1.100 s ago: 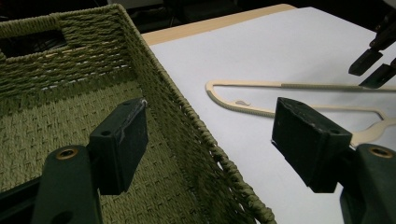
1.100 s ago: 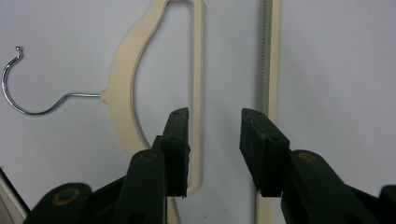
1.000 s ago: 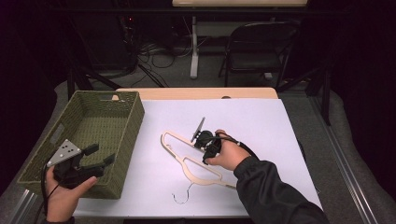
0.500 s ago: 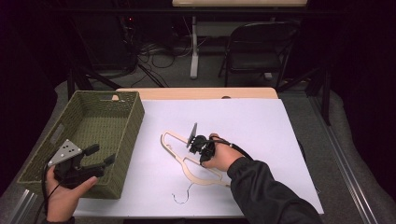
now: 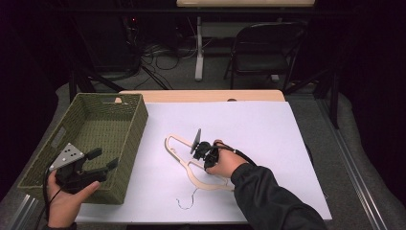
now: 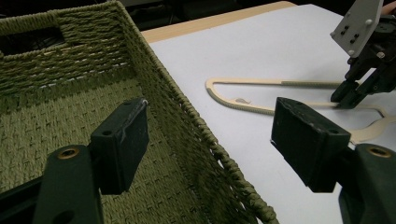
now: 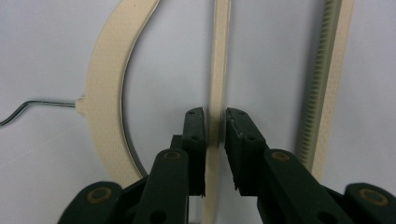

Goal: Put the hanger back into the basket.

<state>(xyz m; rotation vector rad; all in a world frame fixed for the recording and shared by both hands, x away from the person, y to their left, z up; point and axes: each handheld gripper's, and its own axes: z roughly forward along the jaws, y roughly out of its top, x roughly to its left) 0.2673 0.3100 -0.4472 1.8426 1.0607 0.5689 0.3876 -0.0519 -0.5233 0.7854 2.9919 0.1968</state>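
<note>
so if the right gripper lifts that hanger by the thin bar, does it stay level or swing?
Probably stiff: the hanger looks like a rigid cream frame. Likely light, since its bars are slim. The right gripper has its jaws around one thin bar, apparently off to one side, so the hanger may tilt or pivot.

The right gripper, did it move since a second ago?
Yes. In the high view the right gripper has slid left along the hanger, toward the basket, and its jaws now close around a hanger bar.
</note>
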